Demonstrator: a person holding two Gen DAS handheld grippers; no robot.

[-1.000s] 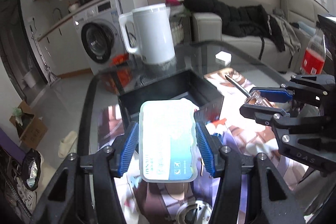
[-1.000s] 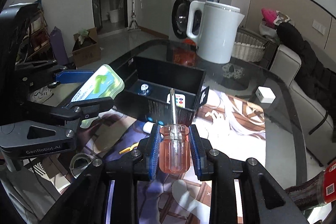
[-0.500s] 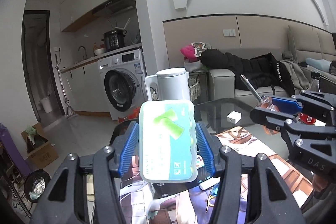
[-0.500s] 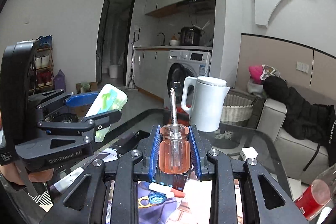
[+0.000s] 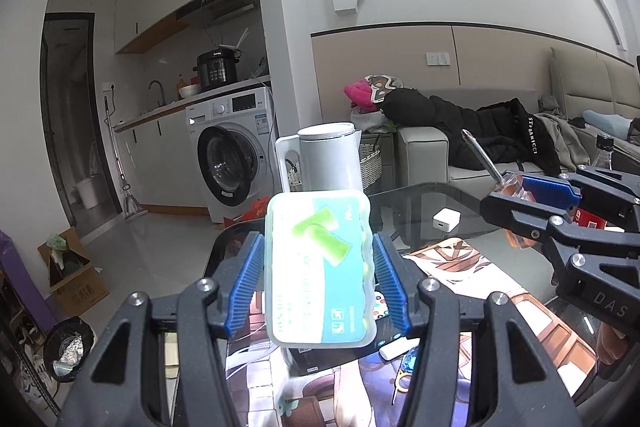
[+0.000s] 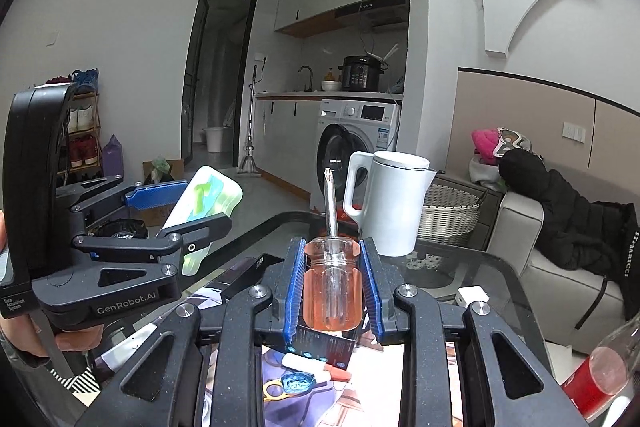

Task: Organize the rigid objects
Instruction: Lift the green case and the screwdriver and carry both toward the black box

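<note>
Gripping a case (image 5: pixel 320 267) and a screwdriver (image 6: pixel 332 283), left gripper (image 5: pixel 320 281) and right gripper (image 6: pixel 332 287) hover over a glass table (image 6: pixel 492 267) facing the kitchen.

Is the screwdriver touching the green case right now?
Apart. The right wrist view shows the screwdriver in the right gripper and the case off to its left in the left gripper, with open floor showing between them.

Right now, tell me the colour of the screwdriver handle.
Translucent orange screwdriver handle, clearest in the right wrist view.
</note>
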